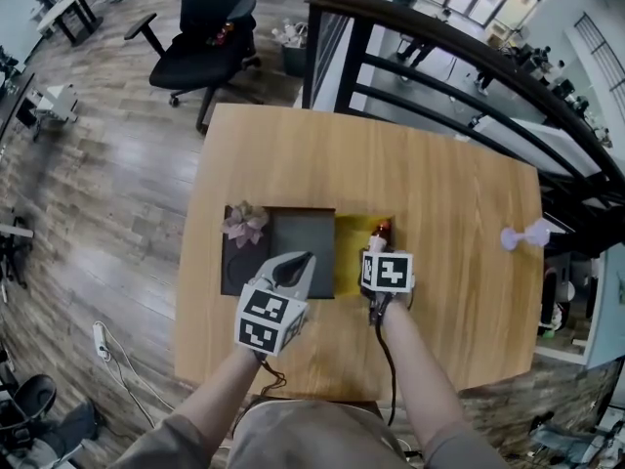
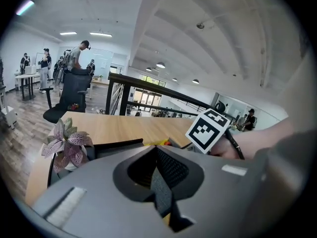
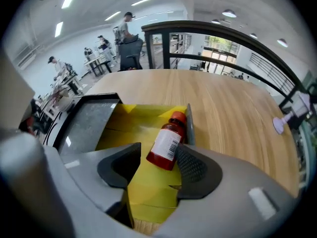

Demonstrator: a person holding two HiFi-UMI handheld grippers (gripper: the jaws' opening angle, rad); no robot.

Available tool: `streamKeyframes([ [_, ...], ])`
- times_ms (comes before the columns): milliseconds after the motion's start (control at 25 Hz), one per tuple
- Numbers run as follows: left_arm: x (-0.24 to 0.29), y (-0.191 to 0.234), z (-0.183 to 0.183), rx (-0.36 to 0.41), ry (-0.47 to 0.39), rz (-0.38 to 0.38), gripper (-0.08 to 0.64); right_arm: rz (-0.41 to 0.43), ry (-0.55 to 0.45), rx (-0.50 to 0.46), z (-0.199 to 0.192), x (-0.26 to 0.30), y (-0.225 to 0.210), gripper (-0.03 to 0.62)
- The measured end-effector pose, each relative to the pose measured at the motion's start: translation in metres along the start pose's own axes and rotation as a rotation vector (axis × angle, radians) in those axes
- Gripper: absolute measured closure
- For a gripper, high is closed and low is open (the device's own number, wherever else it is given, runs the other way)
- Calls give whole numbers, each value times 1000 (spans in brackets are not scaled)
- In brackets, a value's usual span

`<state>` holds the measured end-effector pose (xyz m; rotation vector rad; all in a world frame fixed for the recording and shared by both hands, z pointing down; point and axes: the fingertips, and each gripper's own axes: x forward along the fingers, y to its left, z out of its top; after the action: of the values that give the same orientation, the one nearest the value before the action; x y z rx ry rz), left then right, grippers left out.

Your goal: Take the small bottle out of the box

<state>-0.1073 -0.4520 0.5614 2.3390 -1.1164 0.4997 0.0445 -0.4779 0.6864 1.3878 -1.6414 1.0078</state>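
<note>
So the right claw [image 3: 156, 166] is hanging open right at the base of the small red white-labelled bottle [image 3: 167, 141], which is lying cap-away against the right wall of the yellow-lined box [image 3: 124, 130], with the left claw [image 2: 158, 182] sitting closed and farther off.

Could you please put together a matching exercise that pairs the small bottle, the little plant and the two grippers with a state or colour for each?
Things:
1. small bottle
2. plant
3. left gripper
4. right gripper

States:
A. jaws together, nothing between them
B. pinkish leaves
C. jaws apart
D. lying in the yellow-lined box

Pairs: 1-D, 2-B, 3-A, 4-C
</note>
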Motion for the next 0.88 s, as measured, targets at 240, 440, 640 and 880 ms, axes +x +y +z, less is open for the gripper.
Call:
streamKeyframes([
  [240,-4,5,-3,-17,5,-7,560,-86,66,94,-8,10,-15,377],
  [440,-4,8,-6,-41,8,-8,560,-74,161,-4,-21,18,-6,368],
  [640,-4,10,-10,-45,17,-4,560,-28,198,-99,-23,29,6,370],
  [880,-10,10,-10,-40,21,3,560,23,209,-221,-19,34,16,367],
])
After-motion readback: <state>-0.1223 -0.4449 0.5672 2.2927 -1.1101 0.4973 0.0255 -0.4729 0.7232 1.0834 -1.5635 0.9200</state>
